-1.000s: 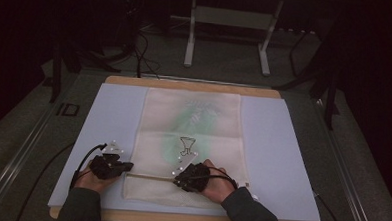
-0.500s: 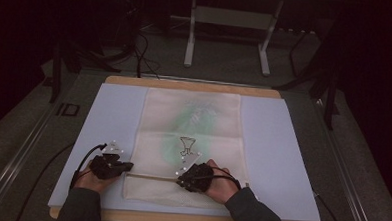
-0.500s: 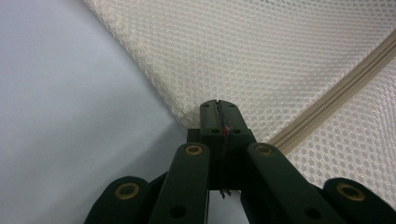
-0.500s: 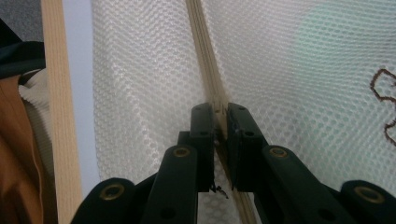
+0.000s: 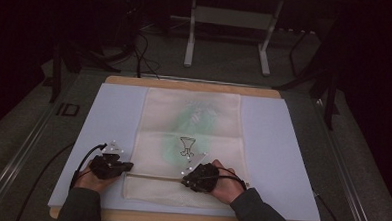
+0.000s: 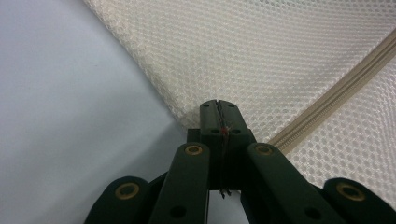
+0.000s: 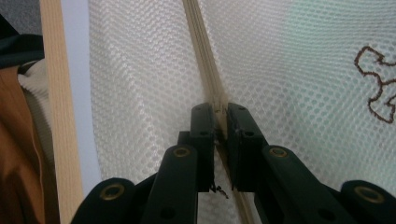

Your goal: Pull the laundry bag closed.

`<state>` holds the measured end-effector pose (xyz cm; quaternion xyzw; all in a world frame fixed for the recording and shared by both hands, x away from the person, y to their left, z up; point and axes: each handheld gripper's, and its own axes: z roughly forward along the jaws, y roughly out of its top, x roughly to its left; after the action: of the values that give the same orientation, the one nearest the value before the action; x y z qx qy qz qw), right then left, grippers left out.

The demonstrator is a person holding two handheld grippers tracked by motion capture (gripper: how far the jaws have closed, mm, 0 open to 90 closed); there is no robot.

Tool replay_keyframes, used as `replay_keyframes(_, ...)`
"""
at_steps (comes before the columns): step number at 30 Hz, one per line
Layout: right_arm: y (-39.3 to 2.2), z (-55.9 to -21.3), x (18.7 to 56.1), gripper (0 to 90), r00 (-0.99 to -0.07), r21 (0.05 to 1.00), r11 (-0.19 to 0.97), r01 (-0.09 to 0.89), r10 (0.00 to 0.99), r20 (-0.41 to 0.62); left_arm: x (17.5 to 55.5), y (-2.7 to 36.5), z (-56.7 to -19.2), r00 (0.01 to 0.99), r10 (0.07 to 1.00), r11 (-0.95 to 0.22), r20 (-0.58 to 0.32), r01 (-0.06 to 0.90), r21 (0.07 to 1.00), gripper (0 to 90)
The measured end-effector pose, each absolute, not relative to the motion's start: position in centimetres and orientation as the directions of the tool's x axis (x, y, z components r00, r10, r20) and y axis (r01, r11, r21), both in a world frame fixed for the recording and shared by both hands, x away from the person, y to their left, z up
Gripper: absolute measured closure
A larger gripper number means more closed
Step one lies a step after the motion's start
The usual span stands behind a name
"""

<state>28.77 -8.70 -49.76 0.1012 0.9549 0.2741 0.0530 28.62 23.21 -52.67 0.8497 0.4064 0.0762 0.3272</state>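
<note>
Two grippers work one mesh laundry bag [image 5: 190, 140], which lies flat on the pale blue mat [image 5: 282, 154] covering the wooden table [image 5: 195, 84]. In the high view the left gripper [image 5: 124, 167] sits at the bag's left edge and the right gripper [image 5: 193, 179] is set on the zipper [image 5: 153, 176], the thin line that crosses the bag near the person's side. The two stand well apart along that line, most likely so that one end is anchored while the other works the zipper. A greenish item and a small dark outline print show through the mesh farther up.

In the left gripper view the jaws are pressed fully together on the bag's corner [image 6: 187, 119], right where the mesh meets the mat, with the zipper tape [image 6: 336, 93] running off to the upper right. Pinching the corner probably keeps the fabric from sliding and the zipper line taut.

In the right gripper view the jaws close around the zipper tape [image 7: 205, 56], which runs straight up between them; whether they pinch the slider itself cannot be told. The table's wooden edge [image 7: 58, 116] runs alongside at the left, and the dark print [image 7: 376, 88] lies off to the right.
</note>
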Motion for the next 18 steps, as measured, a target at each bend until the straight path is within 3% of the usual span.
replay_keyframes(18, -10.1, -49.8, 28.7, 82.2, -0.971, 0.531, 0.829, 0.176, 0.234, -0.044, 28.6, 23.2, -52.7, 0.658, 0.741, -0.455, -0.136, 0.641, 0.618, 89.6)
